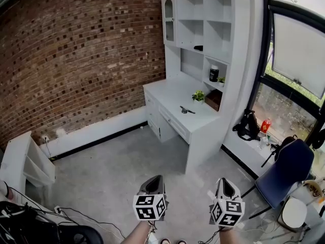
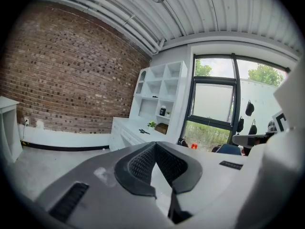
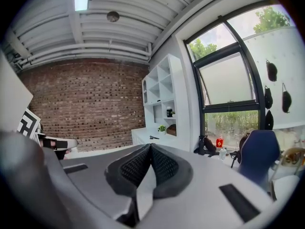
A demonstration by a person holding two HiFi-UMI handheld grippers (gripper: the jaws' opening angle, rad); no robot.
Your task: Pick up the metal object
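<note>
The metal object (image 1: 187, 110) is small and dark and lies on the white desk (image 1: 175, 98) across the room; it also shows as a speck in the left gripper view (image 2: 142, 131) and the right gripper view (image 3: 153, 138). My left gripper (image 1: 155, 179) and right gripper (image 1: 224, 181) hang side by side over the grey floor at the bottom of the head view, far short of the desk. Each gripper's own view shows its jaws meeting at the tips, left gripper (image 2: 155, 144) and right gripper (image 3: 151, 145), with nothing held between them.
On the desk stand a small potted plant (image 1: 198, 96) and a brown box (image 1: 214, 99); white shelving (image 1: 205, 22) rises behind. A blue chair (image 1: 287, 169) and black bag (image 1: 247, 126) sit by the window at the right. A low white shelf (image 1: 25, 164) and cables (image 1: 86, 218) lie at the left.
</note>
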